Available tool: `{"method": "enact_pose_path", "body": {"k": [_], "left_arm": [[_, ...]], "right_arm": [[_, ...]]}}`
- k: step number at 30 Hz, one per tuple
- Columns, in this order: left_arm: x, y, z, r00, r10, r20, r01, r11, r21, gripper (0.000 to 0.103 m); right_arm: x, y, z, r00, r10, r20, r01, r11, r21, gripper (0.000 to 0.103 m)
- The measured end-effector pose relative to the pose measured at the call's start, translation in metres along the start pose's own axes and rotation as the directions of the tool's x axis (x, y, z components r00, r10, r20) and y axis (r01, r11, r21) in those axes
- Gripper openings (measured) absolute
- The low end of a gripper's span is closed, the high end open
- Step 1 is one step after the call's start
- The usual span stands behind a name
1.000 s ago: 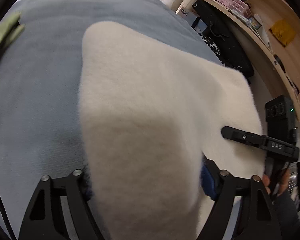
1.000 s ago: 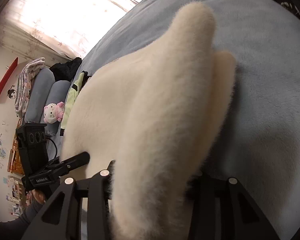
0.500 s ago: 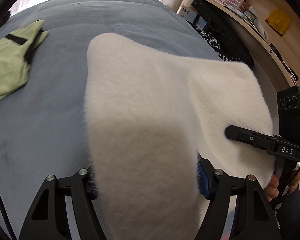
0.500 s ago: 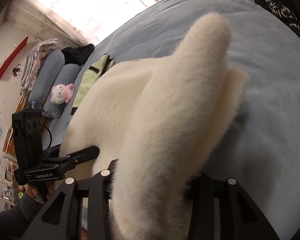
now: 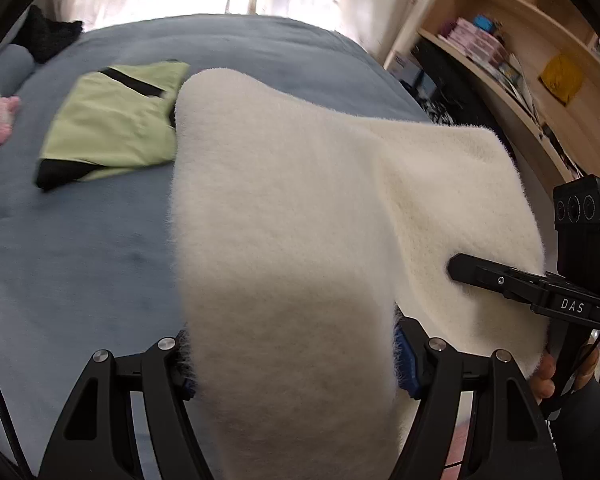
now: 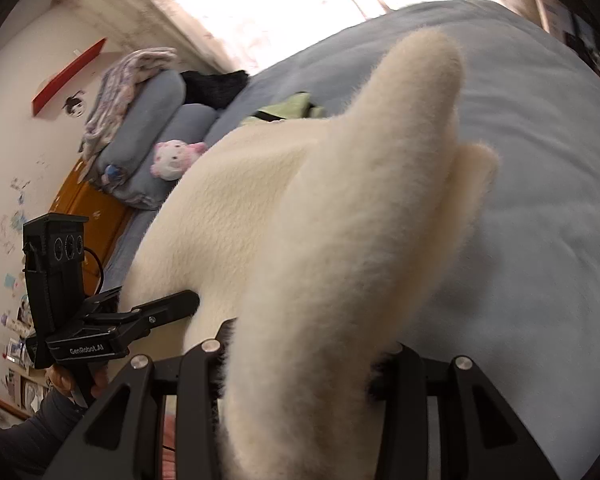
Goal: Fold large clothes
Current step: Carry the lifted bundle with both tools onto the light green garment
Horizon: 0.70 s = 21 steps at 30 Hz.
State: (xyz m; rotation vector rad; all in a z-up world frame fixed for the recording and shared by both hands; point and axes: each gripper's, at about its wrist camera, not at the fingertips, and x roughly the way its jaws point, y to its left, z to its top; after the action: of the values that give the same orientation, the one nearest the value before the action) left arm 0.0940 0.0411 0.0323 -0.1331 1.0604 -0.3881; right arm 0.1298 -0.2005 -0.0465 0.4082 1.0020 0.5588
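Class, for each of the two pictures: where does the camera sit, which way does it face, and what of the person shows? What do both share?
Left wrist: on the left gripper, facing down over the blue bed; right gripper and a hand show.
Right wrist: on the right gripper, facing the pillows; a sleeve shows.
Shared: white fleece, green garment, plush toy.

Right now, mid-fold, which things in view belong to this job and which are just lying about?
Job:
- fluffy cream-white fleece garment, gripped at two spots
- left tool
- right tool
- blue-grey bed cover, the folding surface

Lying about:
- light green folded garment with black trim
- pink and white plush toy
- grey pillows
- wooden bookshelf
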Motion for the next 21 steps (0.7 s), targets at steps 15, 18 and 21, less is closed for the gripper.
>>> {"method": "enact_pose_path", "body": {"k": [15, 18, 21], "left_arm": [[-0.071, 0.154, 0.098, 0.979, 0.152, 0.135, -0.145, 0.988, -0.059, 0.071], [-0.067, 0.185, 0.127, 0.975, 0.162, 0.155, -0.155, 0.986, -0.055, 0.071], [-0.052, 0.208, 0.163, 0.974, 0.162, 0.158, -0.156, 0.987, -0.049, 0.071]], "right_arm": [[0.118, 0.113, 0.129, 0.99, 0.139, 0.014, -0.137, 0.983, -0.125, 0.04], [0.145, 0.123, 0.158, 0.988, 0.15, 0.024, -0.146, 0.98, -0.133, 0.04], [0.176, 0.125, 0.19, 0.987, 0.155, 0.033, -0.149, 0.979, -0.138, 0.04]]}}
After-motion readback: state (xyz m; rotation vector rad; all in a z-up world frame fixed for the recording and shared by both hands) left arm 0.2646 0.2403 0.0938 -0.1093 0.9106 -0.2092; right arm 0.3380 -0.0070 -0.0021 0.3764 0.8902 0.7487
